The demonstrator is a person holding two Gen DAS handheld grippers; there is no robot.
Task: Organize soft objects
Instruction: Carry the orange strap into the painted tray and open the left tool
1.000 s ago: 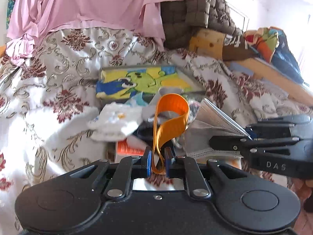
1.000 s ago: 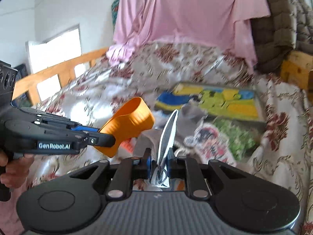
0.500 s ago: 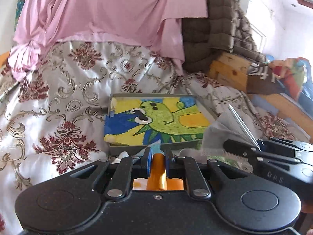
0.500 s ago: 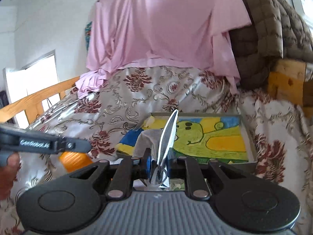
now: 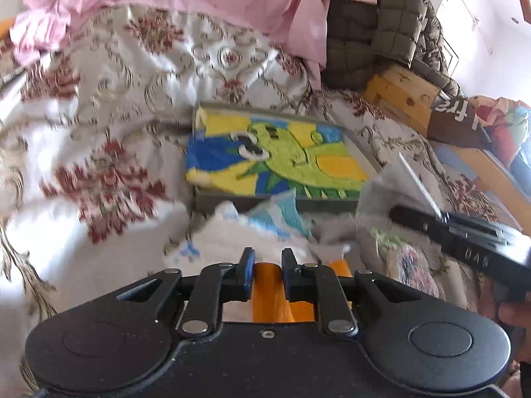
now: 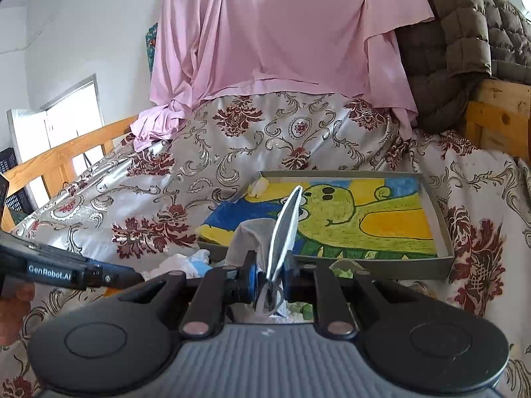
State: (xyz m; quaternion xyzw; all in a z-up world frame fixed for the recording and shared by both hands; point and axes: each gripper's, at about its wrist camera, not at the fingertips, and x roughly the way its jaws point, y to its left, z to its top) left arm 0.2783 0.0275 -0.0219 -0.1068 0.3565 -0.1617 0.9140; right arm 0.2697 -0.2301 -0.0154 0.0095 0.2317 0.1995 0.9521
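My left gripper (image 5: pixel 267 267) is shut on an orange elastic band (image 5: pixel 268 293), which hangs below the fingers. My right gripper (image 6: pixel 269 273) is shut on a grey face mask (image 6: pixel 282 229) that stands on edge between the fingers. The mask also shows in the left wrist view (image 5: pixel 391 187), held by the right gripper (image 5: pixel 441 225). A shallow grey tray (image 6: pixel 441 229) with a green cartoon picture lies ahead on the bed; it also shows in the left wrist view (image 5: pixel 361 156). A heap of soft things (image 5: pixel 232 229), white and light blue cloths, lies just before the tray.
The bed has a shiny floral cover (image 6: pixel 159 205). A pink sheet (image 6: pixel 282 33) hangs behind it and a brown quilted blanket (image 6: pixel 464 33) lies over a wooden frame (image 6: pixel 497 109) on the right. A wooden rail (image 6: pixel 59 159) runs on the left.
Both grippers have moved forward towards the tray with their loads. The orange band has dropped from standing up in a loop to hanging below the left fingers.
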